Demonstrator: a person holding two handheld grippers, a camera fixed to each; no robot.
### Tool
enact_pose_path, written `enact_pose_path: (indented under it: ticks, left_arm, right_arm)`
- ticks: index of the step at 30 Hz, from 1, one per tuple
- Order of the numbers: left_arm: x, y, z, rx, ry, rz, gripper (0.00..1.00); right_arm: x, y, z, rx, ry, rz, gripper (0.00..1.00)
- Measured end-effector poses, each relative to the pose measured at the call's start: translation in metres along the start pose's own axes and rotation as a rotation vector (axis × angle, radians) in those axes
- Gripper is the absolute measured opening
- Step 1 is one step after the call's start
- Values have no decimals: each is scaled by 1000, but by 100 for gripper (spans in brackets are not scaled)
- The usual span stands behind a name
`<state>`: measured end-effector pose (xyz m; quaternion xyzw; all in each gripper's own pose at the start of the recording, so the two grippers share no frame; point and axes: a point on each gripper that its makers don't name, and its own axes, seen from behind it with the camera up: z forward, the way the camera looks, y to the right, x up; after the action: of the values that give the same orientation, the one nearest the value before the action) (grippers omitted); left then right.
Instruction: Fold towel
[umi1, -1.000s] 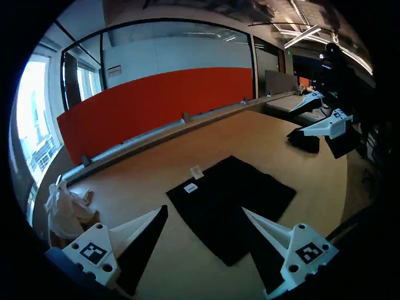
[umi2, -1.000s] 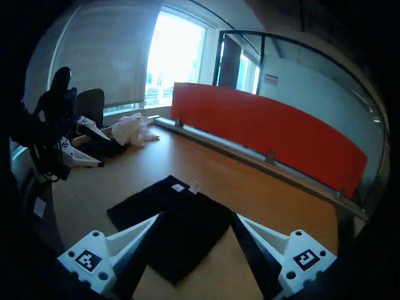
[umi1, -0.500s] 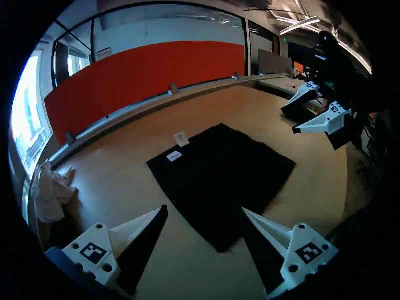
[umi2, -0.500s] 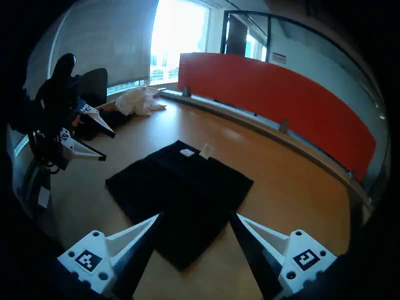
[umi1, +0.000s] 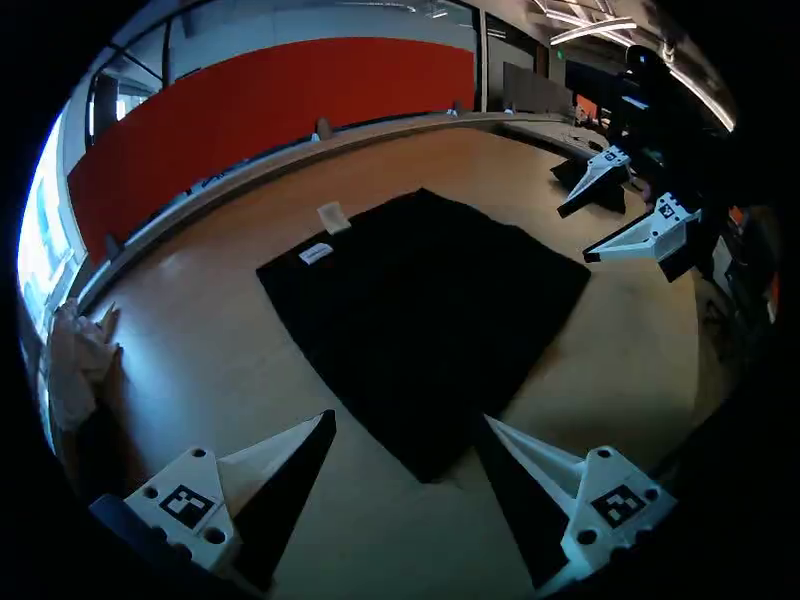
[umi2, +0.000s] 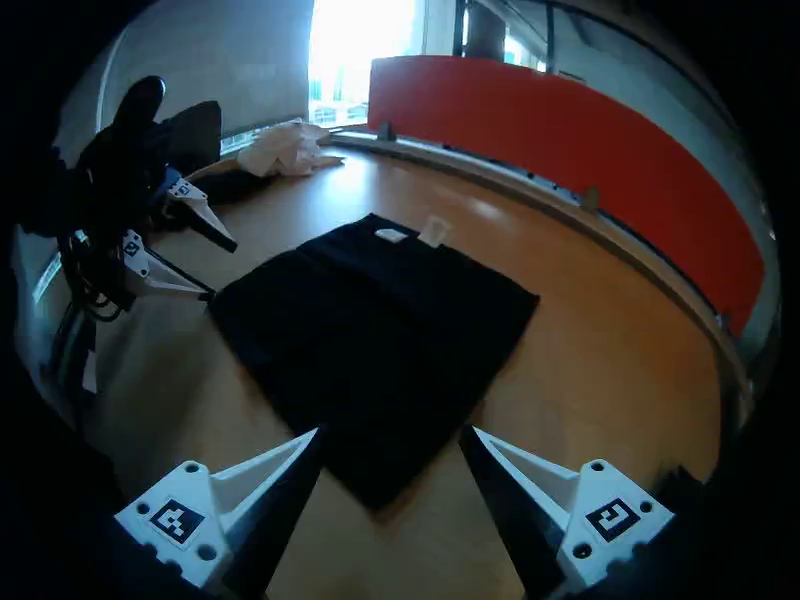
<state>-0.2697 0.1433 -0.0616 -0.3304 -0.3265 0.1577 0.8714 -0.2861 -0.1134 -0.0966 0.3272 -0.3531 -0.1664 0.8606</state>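
A black towel (umi1: 425, 300) lies flat on the wooden table (umi1: 200, 340), with white tags (umi1: 316, 253) at its far edge. My left gripper (umi1: 405, 440) hangs open just above the towel's near corner. In the right gripper view the same towel (umi2: 375, 325) is spread out, and my right gripper (umi2: 390, 450) stands open over its near corner. The right gripper (umi1: 625, 215) also appears at the far right of the left gripper view. At the left of the right gripper view the left gripper (umi2: 185, 245) shows, held by a person's hand. Neither gripper holds anything.
A red partition (umi1: 270, 110) runs along the table's far side above a grey rail. A pile of white cloth (umi2: 290, 150) lies at the table's end near the window. A dark office chair (umi2: 195, 135) stands behind it.
Both grippers have tilted down and come closer to the towel, which now looms larger between the fingers. The towel itself has not moved.
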Motion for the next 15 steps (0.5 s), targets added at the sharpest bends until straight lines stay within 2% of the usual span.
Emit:
enact_pose_path:
  ticks: [8,15]
  left_arm:
    - [-25,7,12,-23,-57,-20,98]
    - [-28,8,15,-32,-68,-28,98]
  right_arm:
    - [-27,-2,9,17,-57,6,100]
    - [-42,-5,13,34,-91,13,100]
